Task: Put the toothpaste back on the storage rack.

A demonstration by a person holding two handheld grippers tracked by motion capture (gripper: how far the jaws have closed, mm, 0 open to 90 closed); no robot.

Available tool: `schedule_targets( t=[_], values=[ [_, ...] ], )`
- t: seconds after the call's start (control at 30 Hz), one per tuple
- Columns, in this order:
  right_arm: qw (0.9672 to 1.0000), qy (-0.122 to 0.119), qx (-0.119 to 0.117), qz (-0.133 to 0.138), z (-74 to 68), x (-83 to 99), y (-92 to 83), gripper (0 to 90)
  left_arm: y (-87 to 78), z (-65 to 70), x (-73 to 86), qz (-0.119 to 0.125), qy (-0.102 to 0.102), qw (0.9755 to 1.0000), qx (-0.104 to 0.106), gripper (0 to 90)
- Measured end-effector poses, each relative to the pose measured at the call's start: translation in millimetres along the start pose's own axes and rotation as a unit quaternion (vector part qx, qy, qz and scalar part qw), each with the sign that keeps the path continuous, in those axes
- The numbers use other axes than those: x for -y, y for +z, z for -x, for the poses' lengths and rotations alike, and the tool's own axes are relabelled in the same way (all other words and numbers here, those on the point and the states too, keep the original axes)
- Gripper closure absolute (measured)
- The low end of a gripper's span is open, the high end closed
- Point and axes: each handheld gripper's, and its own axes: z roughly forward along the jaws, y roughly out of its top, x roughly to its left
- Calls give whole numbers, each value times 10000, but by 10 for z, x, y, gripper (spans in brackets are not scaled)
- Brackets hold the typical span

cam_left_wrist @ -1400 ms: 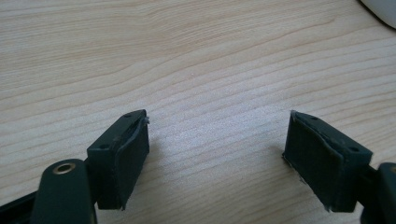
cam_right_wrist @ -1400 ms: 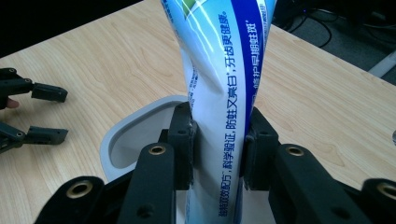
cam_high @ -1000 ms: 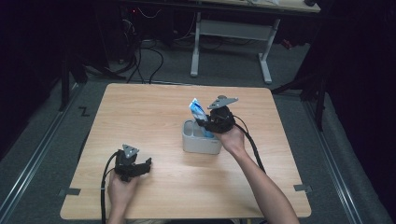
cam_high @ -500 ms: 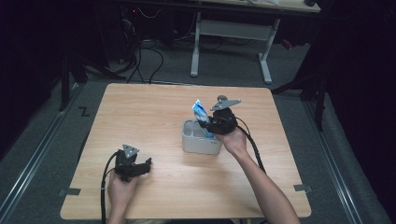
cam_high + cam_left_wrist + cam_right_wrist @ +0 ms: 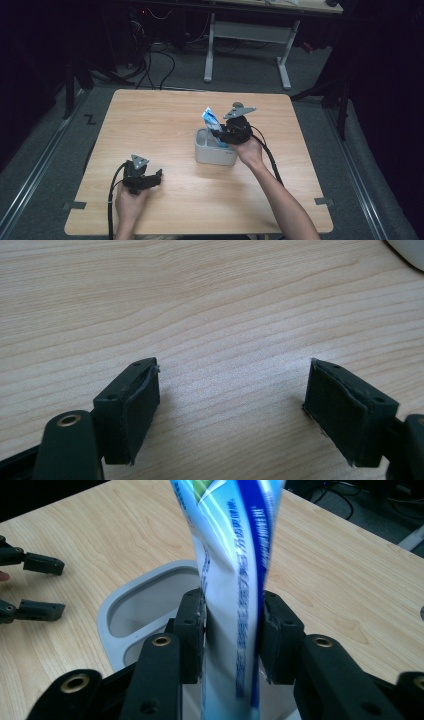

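a: the right gripper stands over the grey holder, and its jaws have just been opening, with the blue-and-white tube between them. in the right gripper view the pads look to sit against the tube's sides or barely off it; it can't be told which

b: and the tube itself?

a: it stands upright with its lower end down in the grey holder and its top sticking out above the rim. the holder sits near the middle of the wooden table

b: so what could go wrong?

a: if the pads drag on the tube as the hand pulls away, the tube could lift back out, or lean and tip over the rim. the holder looks light, so a sideways nudge from a jaw might slide it or tip it

b: the other one?

a: the left gripper rests low near the table's near edge, well apart from the holder, jaws wide with only bare wood between them. it is too far off to steady the holder if it shifts
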Motion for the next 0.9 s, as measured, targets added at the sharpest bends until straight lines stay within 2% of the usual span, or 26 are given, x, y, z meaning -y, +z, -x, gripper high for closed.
schedule_targets(
  t=[0.23, 0.33, 0.9],
  values=[
    [9999, 72, 3, 71, 28, -2, -51, 573, -1, -1, 0, -1, -4, 10000, 4, 224],
    [9996, 165, 17, 210, 50, -1, -139, 537, -2, -2, 0, -7, 4, 10000, 5, 224],
    [9978, 263, 67, 597, 98, 15, -429, 552, 0, 0, 0, -1, -2, 10000, 1, 224]
  ],
)
